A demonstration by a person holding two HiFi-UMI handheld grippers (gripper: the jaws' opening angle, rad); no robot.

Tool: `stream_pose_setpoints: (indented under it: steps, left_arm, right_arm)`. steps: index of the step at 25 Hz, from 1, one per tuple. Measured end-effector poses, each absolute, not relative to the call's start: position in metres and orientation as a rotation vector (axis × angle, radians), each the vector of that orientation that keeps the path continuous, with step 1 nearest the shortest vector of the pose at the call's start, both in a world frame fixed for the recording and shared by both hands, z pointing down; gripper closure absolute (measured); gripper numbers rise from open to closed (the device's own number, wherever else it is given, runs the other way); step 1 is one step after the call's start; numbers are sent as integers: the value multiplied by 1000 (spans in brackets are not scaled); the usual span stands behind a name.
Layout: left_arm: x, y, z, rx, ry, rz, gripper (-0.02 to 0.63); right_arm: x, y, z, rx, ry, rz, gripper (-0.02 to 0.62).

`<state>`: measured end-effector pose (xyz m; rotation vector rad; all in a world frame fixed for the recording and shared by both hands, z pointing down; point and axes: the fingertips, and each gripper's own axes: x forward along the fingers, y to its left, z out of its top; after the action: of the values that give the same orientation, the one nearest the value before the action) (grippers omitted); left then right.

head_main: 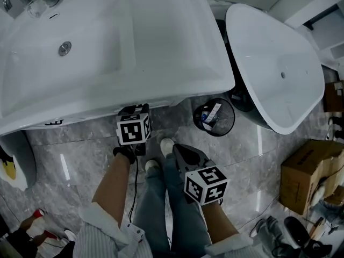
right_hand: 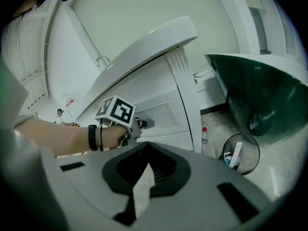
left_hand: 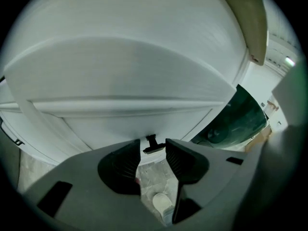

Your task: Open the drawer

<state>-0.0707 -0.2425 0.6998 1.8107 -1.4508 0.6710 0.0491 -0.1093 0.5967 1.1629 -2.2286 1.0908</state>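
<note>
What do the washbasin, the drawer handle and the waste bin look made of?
Washbasin: likely glazed ceramic; it is white and glossy with soft highlights.
Drawer handle: dark and matt; metal or plastic, unclear.
Waste bin: black wire mesh, seemingly metal; the contents show through.

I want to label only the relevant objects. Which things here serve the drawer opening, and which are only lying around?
For the job:
drawer
its dark handle
left gripper, open, near the handle

Lying about:
wire wastebasket
cardboard box
white tub
bottle
</note>
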Motion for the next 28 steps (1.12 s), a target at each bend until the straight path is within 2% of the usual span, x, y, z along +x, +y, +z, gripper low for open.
stream_pose_setpoints:
  steps: [28]
  left_arm:
    - [-67,-234,710,1712,-1438,720,465]
  right_arm:
    - [51,-81,614,1156,-2151,1170,586]
